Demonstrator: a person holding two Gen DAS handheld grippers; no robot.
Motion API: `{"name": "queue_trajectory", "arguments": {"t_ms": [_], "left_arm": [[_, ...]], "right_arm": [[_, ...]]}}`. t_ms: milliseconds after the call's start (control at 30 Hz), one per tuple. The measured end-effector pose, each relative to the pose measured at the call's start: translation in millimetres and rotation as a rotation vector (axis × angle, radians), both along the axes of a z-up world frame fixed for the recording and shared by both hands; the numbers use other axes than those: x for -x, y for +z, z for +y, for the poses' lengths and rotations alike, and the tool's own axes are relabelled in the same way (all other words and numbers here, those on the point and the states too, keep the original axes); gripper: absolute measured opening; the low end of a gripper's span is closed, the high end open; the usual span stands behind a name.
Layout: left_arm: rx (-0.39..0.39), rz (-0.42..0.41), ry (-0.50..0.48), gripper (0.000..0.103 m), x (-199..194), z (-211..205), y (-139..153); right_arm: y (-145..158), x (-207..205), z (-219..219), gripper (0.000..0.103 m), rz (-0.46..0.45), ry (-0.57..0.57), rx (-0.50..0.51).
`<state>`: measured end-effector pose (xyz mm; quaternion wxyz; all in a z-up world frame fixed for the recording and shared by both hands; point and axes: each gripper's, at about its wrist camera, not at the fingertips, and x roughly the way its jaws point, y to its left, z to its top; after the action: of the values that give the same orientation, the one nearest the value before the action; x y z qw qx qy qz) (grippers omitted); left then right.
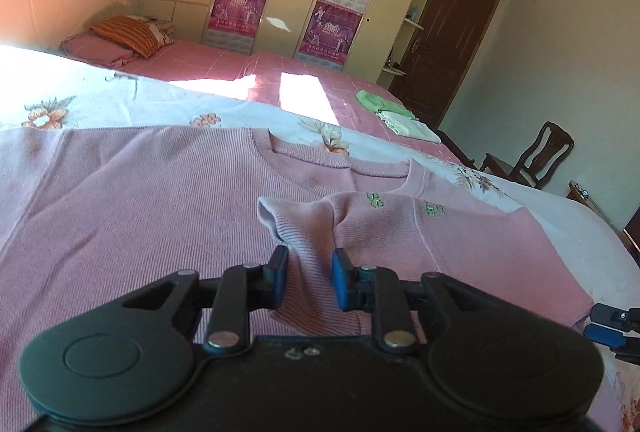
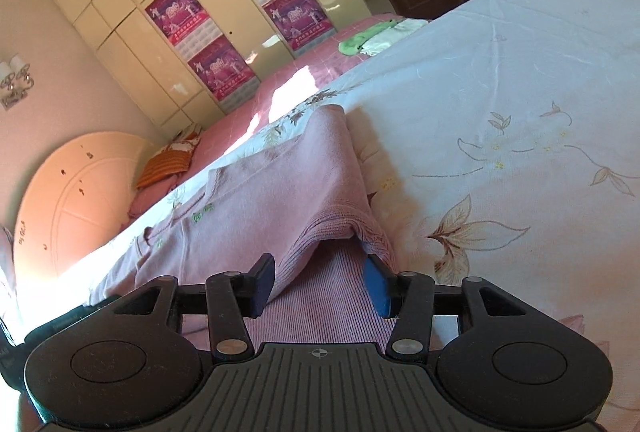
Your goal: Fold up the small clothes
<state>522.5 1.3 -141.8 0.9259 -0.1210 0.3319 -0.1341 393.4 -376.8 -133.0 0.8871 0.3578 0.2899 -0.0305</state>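
Your left hand-held gripper has a raised fold of the pink sweater between its narrowly parted pads; whether they pinch it, you cannot tell. The sweater lies flat on the bed, collar away from you, long axis running ahead. Your right hand-held gripper stands spread at the cloth's right edge, not clamped.

The left gripper sits at the lower centre of its view, tilted downward, its blue-padded fingers narrowly parted with a fold of pink ribbed cloth between them. The right gripper fills the bottom of its view, rolled sideways, its jaws standing wider apart astride the cloth's hem.
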Motion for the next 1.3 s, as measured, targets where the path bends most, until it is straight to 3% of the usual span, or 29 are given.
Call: {"name": "queue_trajectory", "arguments": {"t_ms": [67,100,200,267,367,433,467,500,567,667,733,767,800,900,933,1000,1067,1133,1200,1233,1300], "left_arm": [[0.007,0.036,0.008,0.018,-5,1,-6],[0.014,0.029,0.012,0.007,-5,4,-6],[0.054,-0.075,0.053,0.007,8,16,10],[0.025,-0.102,0.054,0.007,13,17,18],[-0.020,-0.027,0.059,0.007,4,21,4],[-0.001,0.012,0.059,0.008,-1,27,-8],[-0.003,0.011,0.053,0.008,0,28,-10],[-0.007,0.008,0.049,0.008,0,28,-10],[-0.020,0.002,0.039,0.008,0,27,-9],[-0.022,0.000,0.034,0.008,0,28,-11],[-0.024,-0.001,0.035,0.009,1,27,-12],[-0.026,0.001,0.037,0.012,0,27,-11],[-0.027,0.003,0.043,0.017,0,27,-10],[-0.072,-0.055,0.111,0.031,9,33,6],[-0.076,-0.093,0.113,0.031,11,36,13],[-0.036,-0.105,0.059,0.028,7,33,21],[-0.061,-0.123,-0.013,0.027,1,14,24],[-0.081,-0.079,-0.078,0.033,-14,-6,15],[-0.104,-0.015,-0.081,0.031,-29,-15,-2],[-0.113,-0.018,-0.074,0.031,-31,-16,-7],[-0.122,-0.035,-0.077,0.031,-33,-16,-9]], "right_arm": [[-2,-2,-2,0.049,-0.006,-0.016,-0.043],[-2,-5,-6,0.049,-0.003,-0.025,-0.051],[1,-2,-12,0.049,-0.009,-0.041,-0.080],[1,2,-15,0.049,-0.017,-0.052,-0.110],[-5,6,-19,0.049,-0.009,-0.065,-0.140],[-7,6,-17,0.049,0.010,-0.064,-0.129],[-4,8,-16,0.048,0.019,-0.061,-0.110],[3,12,-13,0.041,0.020,-0.065,-0.053],[22,24,-3,0.032,-0.016,-0.065,0.105],[38,28,9,0.032,-0.048,-0.055,0.256],[31,12,18,0.032,0.026,0.008,0.348],[17,-2,24,0.032,0.118,0.056,0.396],[5,-9,27,0.031,0.165,0.081,0.422],[17,0,30,0.030,0.079,0.054,0.467],[22,4,30,0.028,0.039,0.044,0.478],[24,-1,34,0.011,0.010,0.052,0.503],[20,-16,39,0.008,0.019,0.085,0.514],[14,-40,49,0.008,0.018,0.135,0.558],[3,-64,53,0.008,0.070,0.168,0.584],[-8,-81,49,0.008,0.120,0.168,0.572],[-13,-97,38,0.008,0.129,0.149,0.563]]}}
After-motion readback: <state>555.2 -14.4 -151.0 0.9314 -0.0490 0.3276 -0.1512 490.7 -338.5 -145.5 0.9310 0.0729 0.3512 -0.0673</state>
